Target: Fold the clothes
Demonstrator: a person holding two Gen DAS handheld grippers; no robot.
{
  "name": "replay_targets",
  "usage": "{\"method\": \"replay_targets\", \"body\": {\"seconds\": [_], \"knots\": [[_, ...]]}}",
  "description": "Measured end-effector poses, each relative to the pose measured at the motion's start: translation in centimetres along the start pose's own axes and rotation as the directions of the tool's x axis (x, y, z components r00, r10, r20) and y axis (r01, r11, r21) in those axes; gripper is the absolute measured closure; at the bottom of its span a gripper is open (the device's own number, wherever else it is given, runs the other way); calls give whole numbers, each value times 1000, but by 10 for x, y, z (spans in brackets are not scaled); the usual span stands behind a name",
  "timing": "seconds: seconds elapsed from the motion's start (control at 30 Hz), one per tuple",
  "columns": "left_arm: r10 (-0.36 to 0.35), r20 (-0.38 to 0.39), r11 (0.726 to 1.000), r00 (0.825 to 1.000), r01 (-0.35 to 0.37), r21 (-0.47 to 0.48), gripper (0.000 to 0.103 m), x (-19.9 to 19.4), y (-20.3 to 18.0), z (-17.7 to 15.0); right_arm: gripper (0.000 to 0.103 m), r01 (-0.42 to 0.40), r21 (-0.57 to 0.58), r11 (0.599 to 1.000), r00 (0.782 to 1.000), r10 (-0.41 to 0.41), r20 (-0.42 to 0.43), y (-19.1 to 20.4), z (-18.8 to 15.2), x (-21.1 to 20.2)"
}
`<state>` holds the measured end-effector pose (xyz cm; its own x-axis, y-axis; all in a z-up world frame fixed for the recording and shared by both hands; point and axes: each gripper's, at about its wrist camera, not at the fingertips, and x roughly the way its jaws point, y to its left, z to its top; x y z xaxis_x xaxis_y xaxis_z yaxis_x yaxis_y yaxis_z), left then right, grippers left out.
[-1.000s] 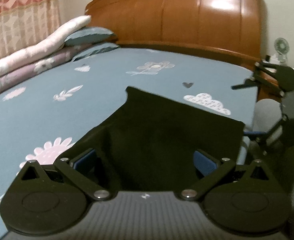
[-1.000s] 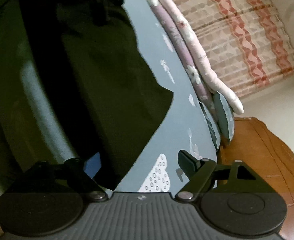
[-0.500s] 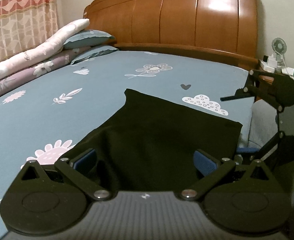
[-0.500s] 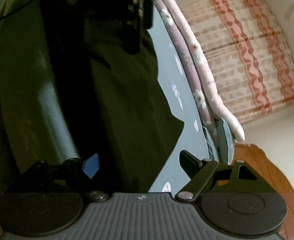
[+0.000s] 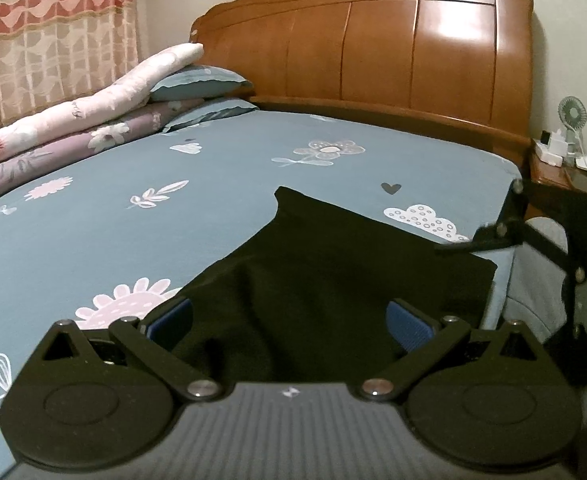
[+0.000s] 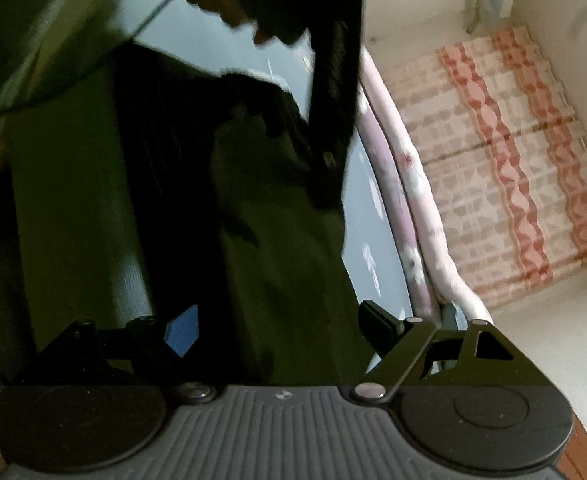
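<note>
A black garment [image 5: 333, 272] lies flat on the blue patterned bedsheet [image 5: 133, 240], near the bed's right edge. My left gripper [image 5: 289, 322] is open, its blue pads [image 5: 171, 318] spread wide over the garment's near edge and gripping nothing. The right gripper's black linkage [image 5: 533, 236] hangs at the garment's right corner in the left wrist view. In the tilted, blurred right wrist view, my right gripper [image 6: 279, 330] is open above the dark garment [image 6: 285, 264]. The left gripper's body [image 6: 333, 120] and a hand [image 6: 229, 4] hang ahead of it.
A wooden headboard [image 5: 373, 40] stands behind the bed. Folded quilts [image 5: 73, 128] and pillows [image 5: 201, 80] line the left side by a patterned curtain [image 5: 53, 40]. A nightstand [image 5: 561, 172] with a small fan and bottle is at the right.
The right wrist view has swung so the left gripper and the hand now fill its top. In the left view the right gripper has come lower and nearer. Both stay open.
</note>
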<state>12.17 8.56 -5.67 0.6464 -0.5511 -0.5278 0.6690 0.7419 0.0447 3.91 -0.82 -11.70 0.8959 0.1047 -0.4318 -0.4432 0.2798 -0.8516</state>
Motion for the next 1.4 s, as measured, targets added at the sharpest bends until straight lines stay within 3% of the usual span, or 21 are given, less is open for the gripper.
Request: {"method": "replay_targets", "body": {"seconds": [0.1,0.23,0.53,0.73,0.87,1.03,1.1,1.23,1.33,1.4], "knots": [[5,4,1000,1000,-5,-6,1,-1,1,-1,16,-6,-7,1000,999,6,33,4,10,2],[17,12,1000,1000,-17,-22,1,-5,5,-2,16,-2,2,1000,1000,2,3,3,8,7],[40,27,998,999,-39,-56,1,-13,16,-3,15,59,-20,998,983,-61,-172,-7,-41,4],[40,13,998,999,-39,-51,1,-9,14,-3,13,108,-24,994,942,-110,-317,-15,-82,16],[42,1,998,999,-42,-48,1,-7,13,-4,11,115,64,991,934,-86,-347,-26,-95,14],[46,-2,998,999,-46,-50,1,-7,14,-6,10,94,73,993,938,-63,-341,-28,-98,-2],[49,0,998,999,-49,-50,1,-7,13,-6,10,62,102,993,933,-21,-360,-31,-100,-12],[46,10,998,999,-46,-46,1,-9,13,-5,10,72,197,978,940,-1,-340,-49,-99,-29],[44,13,998,999,-43,-36,1,-9,10,-3,15,88,350,933,956,19,-292,-73,-94,-26],[41,6,999,999,-40,-32,1,-7,9,-4,25,41,482,875,965,90,-246,-85,-93,-15]]}}
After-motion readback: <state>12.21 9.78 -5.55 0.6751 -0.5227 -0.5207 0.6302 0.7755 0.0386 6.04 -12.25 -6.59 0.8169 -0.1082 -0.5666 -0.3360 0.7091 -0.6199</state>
